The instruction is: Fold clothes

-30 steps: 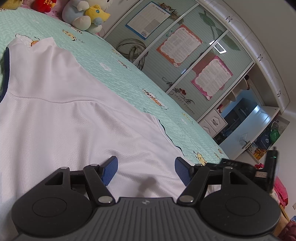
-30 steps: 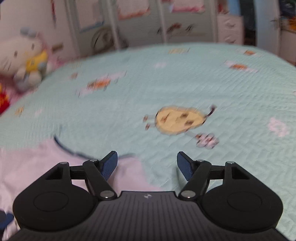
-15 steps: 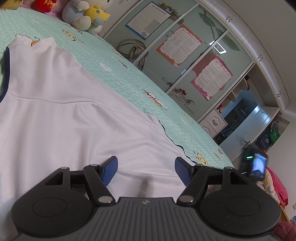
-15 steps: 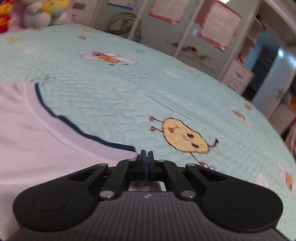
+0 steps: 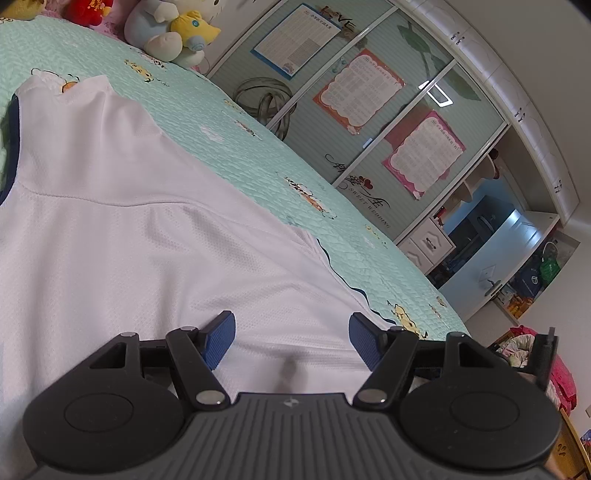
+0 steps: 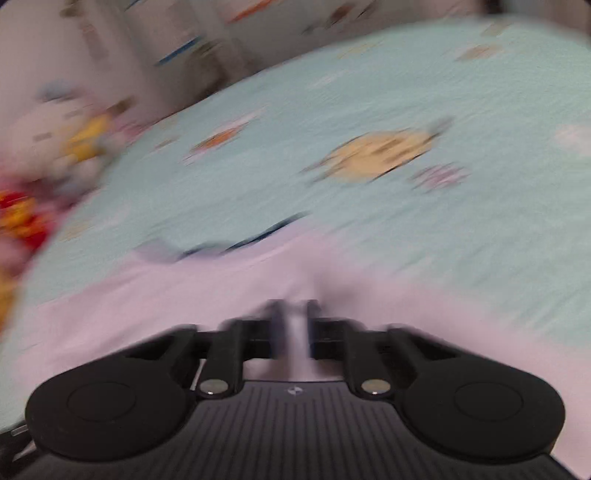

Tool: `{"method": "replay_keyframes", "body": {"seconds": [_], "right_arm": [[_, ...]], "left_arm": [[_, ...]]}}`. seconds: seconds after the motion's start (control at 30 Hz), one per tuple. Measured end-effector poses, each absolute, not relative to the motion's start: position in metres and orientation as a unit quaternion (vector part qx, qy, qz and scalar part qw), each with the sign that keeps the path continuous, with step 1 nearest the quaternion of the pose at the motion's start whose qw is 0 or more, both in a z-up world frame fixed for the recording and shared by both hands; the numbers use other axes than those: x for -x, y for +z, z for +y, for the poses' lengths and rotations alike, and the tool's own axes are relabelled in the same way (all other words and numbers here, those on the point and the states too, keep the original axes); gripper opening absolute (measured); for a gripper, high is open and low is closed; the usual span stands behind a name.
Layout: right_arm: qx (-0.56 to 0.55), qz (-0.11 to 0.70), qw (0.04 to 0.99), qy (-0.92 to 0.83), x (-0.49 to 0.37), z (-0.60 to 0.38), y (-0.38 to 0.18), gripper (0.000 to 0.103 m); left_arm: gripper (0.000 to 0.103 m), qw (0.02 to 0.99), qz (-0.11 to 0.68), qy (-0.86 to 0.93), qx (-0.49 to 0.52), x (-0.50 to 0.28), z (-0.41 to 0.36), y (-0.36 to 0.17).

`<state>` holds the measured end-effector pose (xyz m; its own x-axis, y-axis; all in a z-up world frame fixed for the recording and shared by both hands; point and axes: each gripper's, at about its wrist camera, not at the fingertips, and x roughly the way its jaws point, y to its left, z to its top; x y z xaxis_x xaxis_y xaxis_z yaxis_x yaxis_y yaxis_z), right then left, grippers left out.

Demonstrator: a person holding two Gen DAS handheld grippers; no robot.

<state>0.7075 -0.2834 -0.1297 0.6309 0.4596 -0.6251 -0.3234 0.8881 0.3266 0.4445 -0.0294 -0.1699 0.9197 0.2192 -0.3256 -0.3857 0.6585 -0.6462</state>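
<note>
A white shirt (image 5: 129,240) with dark blue trim lies spread on a mint-green bedspread (image 5: 258,158). My left gripper (image 5: 291,332) is open, its blue pads (image 5: 221,338) low over the shirt's near part and apart from the cloth. In the blurred right wrist view my right gripper (image 6: 293,325) is nearly closed on a raised fold of the white shirt (image 6: 184,295), which is pulled up between the fingers. The shirt's blue-trimmed edge (image 6: 251,236) lies just beyond.
Plush toys (image 5: 173,29) sit at the bed's far end, also blurred in the right wrist view (image 6: 74,147). A wardrobe with posters (image 5: 362,92) stands past the bed. A doorway and drawers (image 5: 480,240) are at the right. The right gripper's body (image 5: 543,354) shows at the bed's edge.
My right gripper closed on the shirt's edge and has swung, pulling the cloth up; its view is now motion-blurred. My left gripper has stayed open and still.
</note>
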Motion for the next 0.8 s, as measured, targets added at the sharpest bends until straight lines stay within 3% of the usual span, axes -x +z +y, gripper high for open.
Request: {"method": "replay_keyframes", "body": {"seconds": [0.1,0.13,0.2,0.3,0.33,0.37,0.4,0.53,0.67,0.73,0.8], "right_arm": [[-0.077,0.338,0.930,0.125,-0.704,-0.285,-0.124,0.000],[-0.075,0.326,0.933,0.133,-0.697,-0.281,-0.120,0.006],[-0.073,0.300,0.935,0.172,-0.679,-0.270,-0.112,0.007],[-0.095,0.346,0.891,0.280,-0.675,-0.250,-0.114,0.024],[-0.086,0.372,0.878,0.290,-0.680,-0.242,-0.120,0.023],[-0.073,0.377,0.879,0.281,-0.687,-0.237,-0.127,0.016],[-0.064,0.364,0.894,0.254,-0.693,-0.236,-0.129,0.000],[-0.018,0.314,0.936,0.158,-0.696,-0.221,-0.118,0.004],[-0.033,0.357,0.875,0.326,-0.669,-0.176,-0.116,0.014],[-0.047,0.388,0.828,0.402,-0.663,-0.152,-0.119,0.026],[-0.062,0.411,0.802,0.429,-0.670,-0.131,-0.127,0.024]], "left_arm": [[0.072,0.904,0.110,0.168,0.378,-0.445,-0.029,-0.170],[0.072,0.904,0.110,0.168,0.378,-0.444,-0.029,-0.170],[0.072,0.904,0.110,0.168,0.378,-0.444,-0.028,-0.170],[0.072,0.904,0.110,0.168,0.378,-0.444,-0.028,-0.170],[0.072,0.904,0.110,0.168,0.378,-0.444,-0.028,-0.170],[0.072,0.904,0.110,0.168,0.378,-0.444,-0.029,-0.170],[0.072,0.904,0.110,0.168,0.377,-0.443,-0.029,-0.170],[0.072,0.904,0.109,0.168,0.379,-0.443,-0.029,-0.170],[0.072,0.903,0.109,0.168,0.380,-0.443,-0.029,-0.170],[0.072,0.903,0.109,0.168,0.381,-0.443,-0.030,-0.169],[0.072,0.903,0.109,0.168,0.381,-0.443,-0.030,-0.169]]}}
